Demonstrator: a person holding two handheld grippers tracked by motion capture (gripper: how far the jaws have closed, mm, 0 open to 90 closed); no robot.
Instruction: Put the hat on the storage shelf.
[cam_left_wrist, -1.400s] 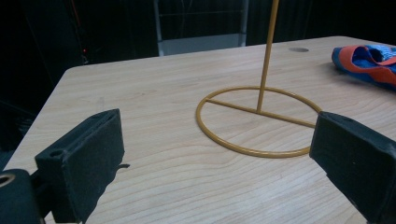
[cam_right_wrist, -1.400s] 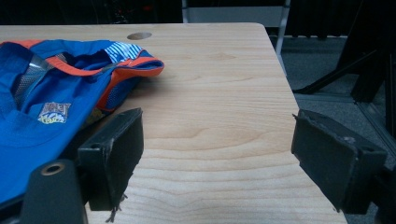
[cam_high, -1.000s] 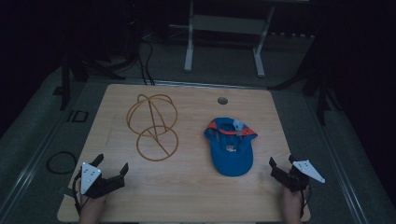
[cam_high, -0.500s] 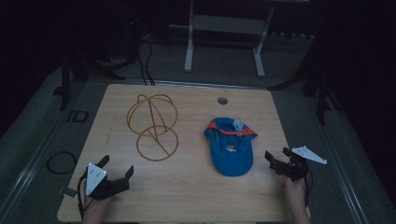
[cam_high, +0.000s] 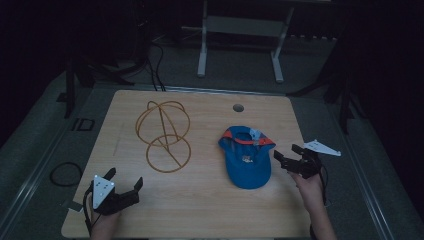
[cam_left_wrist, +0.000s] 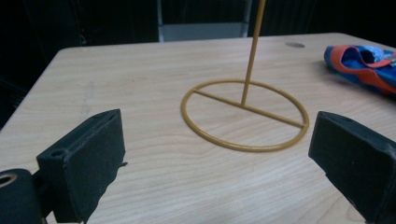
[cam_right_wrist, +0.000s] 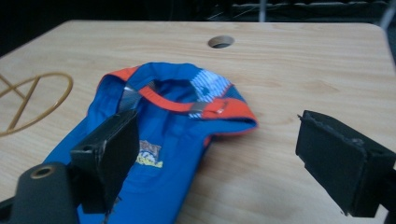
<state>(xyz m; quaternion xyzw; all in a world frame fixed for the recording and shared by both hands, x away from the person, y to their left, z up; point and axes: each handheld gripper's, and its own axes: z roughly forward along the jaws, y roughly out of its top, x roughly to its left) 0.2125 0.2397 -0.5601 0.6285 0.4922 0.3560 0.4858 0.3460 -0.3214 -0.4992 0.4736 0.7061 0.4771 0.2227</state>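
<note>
A blue cap (cam_high: 246, 154) with an orange rim lies upside down on the wooden table (cam_high: 210, 210), right of centre; the right gripper view shows the cap (cam_right_wrist: 154, 144) close up. My right gripper (cam_high: 289, 159) is open just right of the cap, its jaws (cam_right_wrist: 210, 158) wide, one over the cap's edge. A yellow wire stand (cam_high: 165, 134) with a ring base and a looped top stands left of centre. My left gripper (cam_high: 124, 185) is open near the front left corner, its jaws (cam_left_wrist: 215, 158) facing the stand's ring base (cam_left_wrist: 245, 116) with nothing between them.
A round cable hole (cam_high: 238, 107) sits in the table near the far edge. A metal frame (cam_high: 240, 30) and cables (cam_high: 150, 55) stand on the dark floor beyond. A cable ring (cam_high: 65, 173) lies on the floor at left.
My right gripper has moved left and forward, close to the cap's right side. My left gripper has shifted right along the front edge and turned toward the stand.
</note>
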